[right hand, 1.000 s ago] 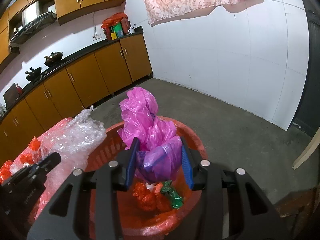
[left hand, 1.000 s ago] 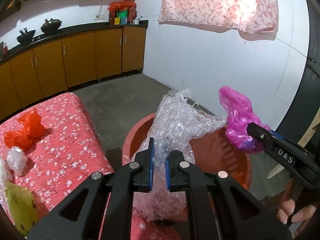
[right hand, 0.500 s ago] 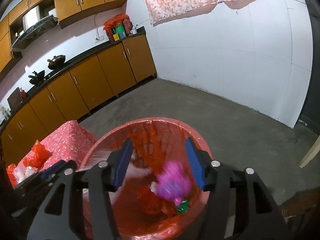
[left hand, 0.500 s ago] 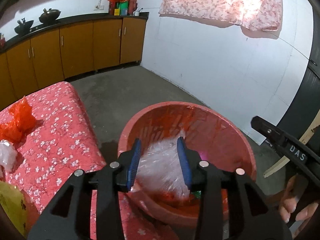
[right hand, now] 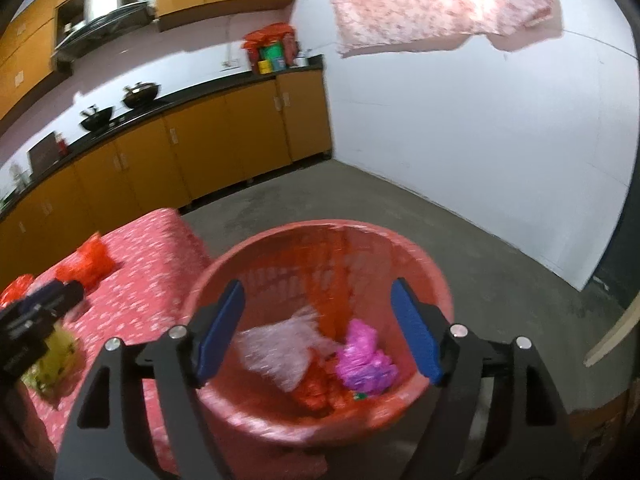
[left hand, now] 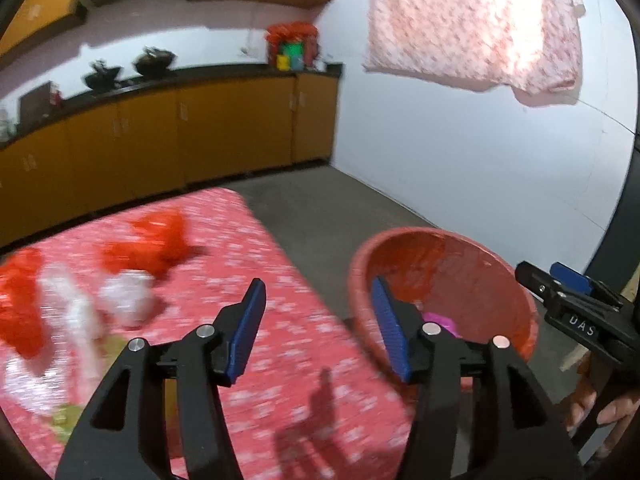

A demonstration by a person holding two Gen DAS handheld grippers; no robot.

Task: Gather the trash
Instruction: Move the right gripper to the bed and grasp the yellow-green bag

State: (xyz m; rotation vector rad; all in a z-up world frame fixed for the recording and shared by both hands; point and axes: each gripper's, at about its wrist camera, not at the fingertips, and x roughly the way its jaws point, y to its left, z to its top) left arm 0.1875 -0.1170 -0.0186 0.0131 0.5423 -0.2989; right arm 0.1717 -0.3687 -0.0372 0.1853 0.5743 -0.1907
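A red plastic basket (right hand: 436, 280) (left hand: 360, 264) stands on the floor beside a table with a red floral cloth (left hand: 288, 320) (right hand: 160, 248). In the basket lie a clear crumpled wrap (right hand: 280, 350), a magenta bag (right hand: 366, 356) (left hand: 438, 322) and red scraps (right hand: 316, 390). My right gripper (right hand: 318, 330) hangs above the basket, its jaws opening with nothing between them. My left gripper (left hand: 318, 320) is over the table's right edge, jaws opening and empty. On the cloth lie red bags (left hand: 152, 246) (right hand: 90, 260), a clear white wad (left hand: 128, 298) and a yellow-green bag (right hand: 54, 360).
Orange kitchen cabinets (left hand: 200, 132) with a black counter line the far wall. A pink floral cloth (right hand: 440, 0) hangs on the white wall. Grey floor (right hand: 360, 196) spreads behind the basket. A person's hand (left hand: 600, 412) holds the right gripper. A wooden slat (right hand: 612, 332) leans at right.
Both grippers let go: the clear wrap and the magenta bag dropped into the basket. Both jaws widened. The left gripper swung left from the basket toward the table.
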